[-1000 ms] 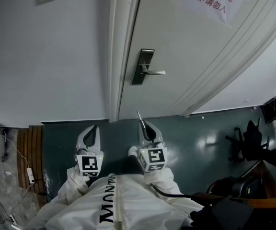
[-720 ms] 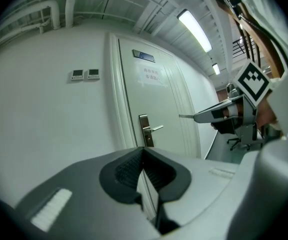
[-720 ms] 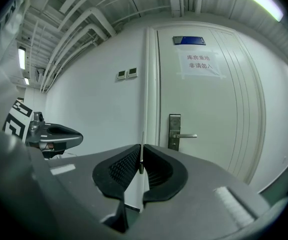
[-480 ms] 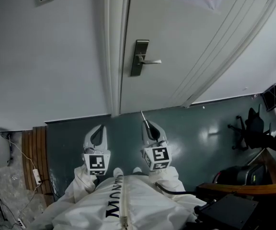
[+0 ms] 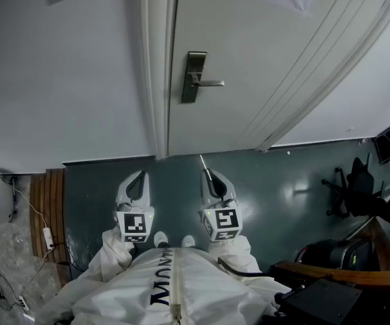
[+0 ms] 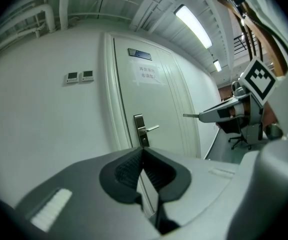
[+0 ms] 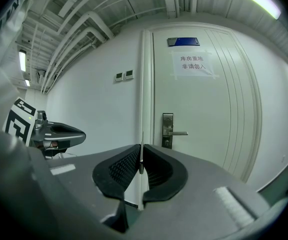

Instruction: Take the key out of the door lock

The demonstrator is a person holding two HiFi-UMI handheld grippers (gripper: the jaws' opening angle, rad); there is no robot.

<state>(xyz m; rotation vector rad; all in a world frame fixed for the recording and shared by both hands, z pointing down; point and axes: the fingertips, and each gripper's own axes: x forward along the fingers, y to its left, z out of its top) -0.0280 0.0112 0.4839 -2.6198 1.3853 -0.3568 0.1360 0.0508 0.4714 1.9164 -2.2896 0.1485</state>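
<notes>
White door (image 5: 263,66) | lock (image 5: 193,77) well ahead of right tool (image 5: 208,175), pinching key (image 5: 201,162), already out | left tool (image 5: 140,177) closed, empty

Left hand-held gripper (image 6: 143,150), jaws together and seemingly empty, faces the door lock (image 6: 139,126).

open floor (image 5: 178,164) before door (image 5: 249,66), chair (image 5: 355,185) rightward

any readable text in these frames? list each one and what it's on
"库房重地 非请勿入": paper sign taped on the door.
"MUN...": print on the person's white suit; the rest runs out of frame.
Blue plate above the door: too blurred to read.
Two wall panels left of the door: displays too small to read.
</notes>
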